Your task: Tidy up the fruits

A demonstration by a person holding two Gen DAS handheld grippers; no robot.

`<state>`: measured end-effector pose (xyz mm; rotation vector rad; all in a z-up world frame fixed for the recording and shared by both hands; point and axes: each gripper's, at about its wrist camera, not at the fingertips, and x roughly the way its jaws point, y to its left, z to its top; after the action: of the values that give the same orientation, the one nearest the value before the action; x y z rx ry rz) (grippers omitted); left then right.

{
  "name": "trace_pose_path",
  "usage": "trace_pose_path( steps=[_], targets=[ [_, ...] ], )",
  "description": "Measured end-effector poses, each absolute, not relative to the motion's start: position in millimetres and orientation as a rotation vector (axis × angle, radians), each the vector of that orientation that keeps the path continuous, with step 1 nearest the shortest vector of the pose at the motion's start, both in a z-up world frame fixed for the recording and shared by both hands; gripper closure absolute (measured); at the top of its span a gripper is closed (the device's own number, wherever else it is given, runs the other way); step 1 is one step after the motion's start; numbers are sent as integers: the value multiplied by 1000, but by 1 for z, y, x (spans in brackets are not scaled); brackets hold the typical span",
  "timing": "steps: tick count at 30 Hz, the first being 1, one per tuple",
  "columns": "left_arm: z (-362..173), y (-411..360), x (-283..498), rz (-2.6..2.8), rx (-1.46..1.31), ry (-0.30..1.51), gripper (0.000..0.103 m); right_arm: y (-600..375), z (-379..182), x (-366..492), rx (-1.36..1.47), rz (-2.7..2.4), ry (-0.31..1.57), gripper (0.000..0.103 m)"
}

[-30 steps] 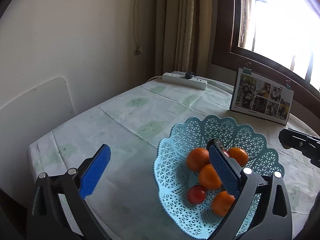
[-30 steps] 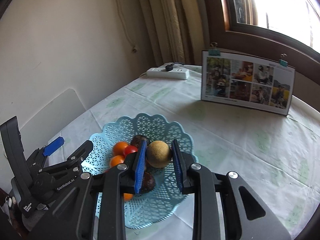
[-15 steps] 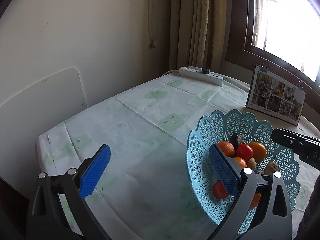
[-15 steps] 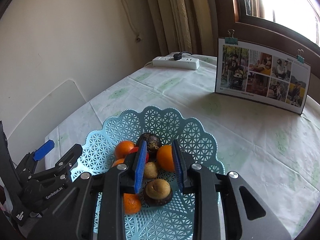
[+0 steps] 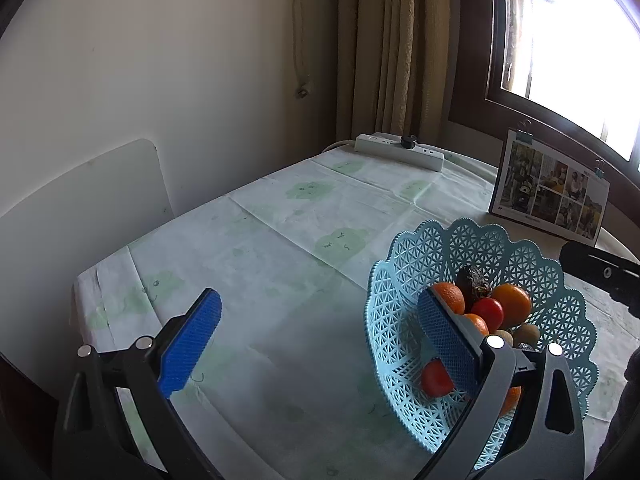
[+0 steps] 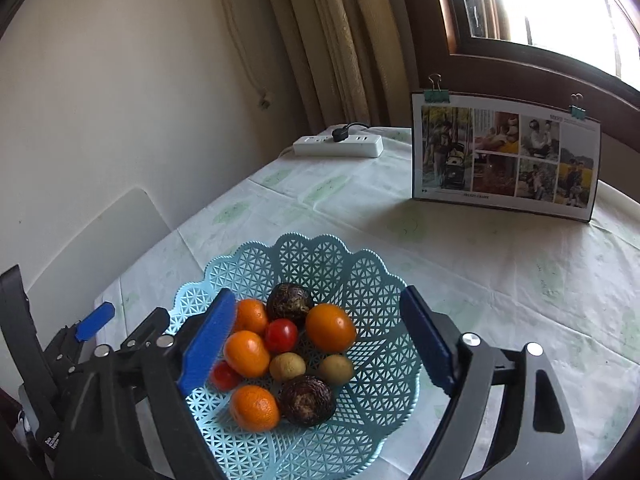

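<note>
A light blue lattice basket (image 6: 312, 242) stands on the tablecloth and holds several oranges, two red tomatoes (image 6: 281, 334), two dark brown fruits (image 6: 306, 400) and two small tan fruits (image 6: 335, 368). My right gripper (image 6: 318, 344) hovers over the basket, open wide, with nothing between its blue pads. In the left wrist view the basket (image 5: 404, 264) lies at the right, partly behind my right-hand pad. My left gripper (image 5: 318, 342) is open and empty above the tablecloth at the basket's left side; its blue pad (image 6: 96, 316) shows in the right wrist view.
A white power strip (image 6: 338, 145) lies at the table's far edge by the curtain. A clipped photo board (image 6: 504, 156) stands behind the basket. A white chair back (image 5: 80, 208) rises beyond the table's left edge, against the wall.
My right gripper held a round tan fruit over the basket, let it drop among the other fruits, and has now opened wide. The left gripper drew back leftward from the basket.
</note>
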<state>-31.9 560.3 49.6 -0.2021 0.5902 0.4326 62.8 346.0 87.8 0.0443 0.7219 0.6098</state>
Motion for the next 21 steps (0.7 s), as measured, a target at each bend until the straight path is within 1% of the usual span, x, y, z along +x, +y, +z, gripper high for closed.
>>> trace_pose_path(
  steps=[1,15,21],
  targets=[
    [50,559,-32,437,-199,591,3,344,88,63,48,612,721,12],
    [57,539,-35,426,-131,586,3,326,74,46,-17,621,748,12],
    [58,522,-39,412,-81,583,3,319,74,31,-52,636,718,12]
  ],
)
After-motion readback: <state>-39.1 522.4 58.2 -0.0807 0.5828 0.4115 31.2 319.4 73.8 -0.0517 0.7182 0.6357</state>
